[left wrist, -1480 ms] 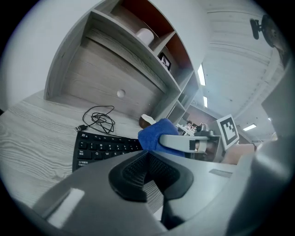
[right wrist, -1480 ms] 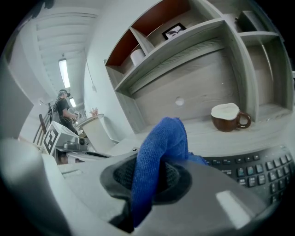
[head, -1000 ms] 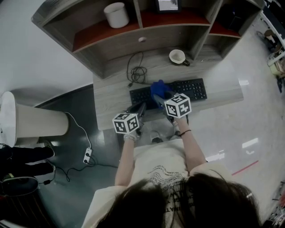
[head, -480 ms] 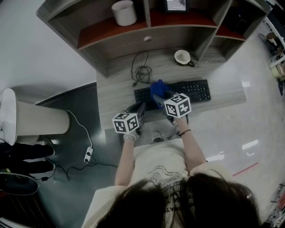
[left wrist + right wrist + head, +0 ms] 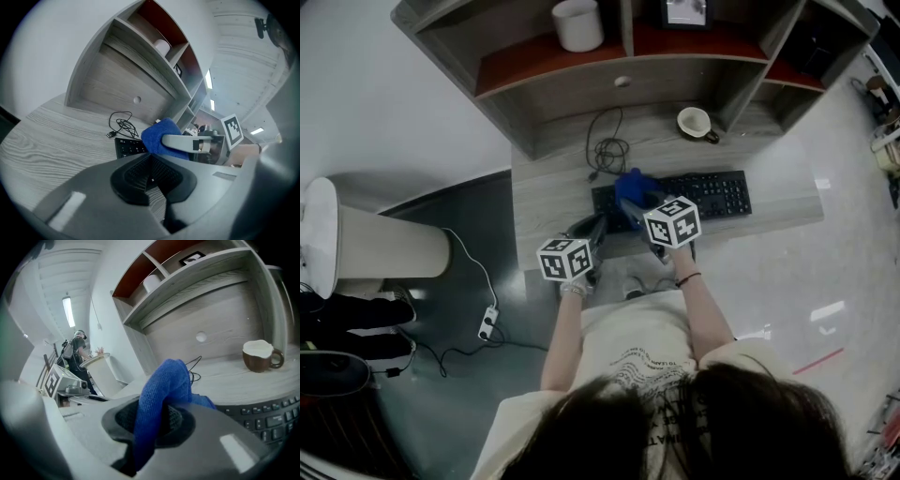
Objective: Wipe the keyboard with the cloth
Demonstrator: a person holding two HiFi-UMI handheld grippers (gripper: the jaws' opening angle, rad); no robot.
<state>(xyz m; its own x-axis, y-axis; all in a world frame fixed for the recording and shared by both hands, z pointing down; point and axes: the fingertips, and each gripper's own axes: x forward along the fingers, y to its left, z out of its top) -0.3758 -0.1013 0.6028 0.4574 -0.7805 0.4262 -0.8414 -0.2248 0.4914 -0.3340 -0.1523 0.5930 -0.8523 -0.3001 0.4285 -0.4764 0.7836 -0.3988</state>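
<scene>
I am pinching the blue cloth in my right hand-held gripper, holding it over the keyboard's left end on the tabletop. My left hand-held gripper is hovering nearby, closed and empty.

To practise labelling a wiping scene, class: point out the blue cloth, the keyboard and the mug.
blue cloth (image 5: 161, 380): right gripper view, on its raised fold.
keyboard (image 5: 717, 194): head view, on the keys of its right half.
mug (image 5: 255, 363): right gripper view, on its brown outer wall.
</scene>
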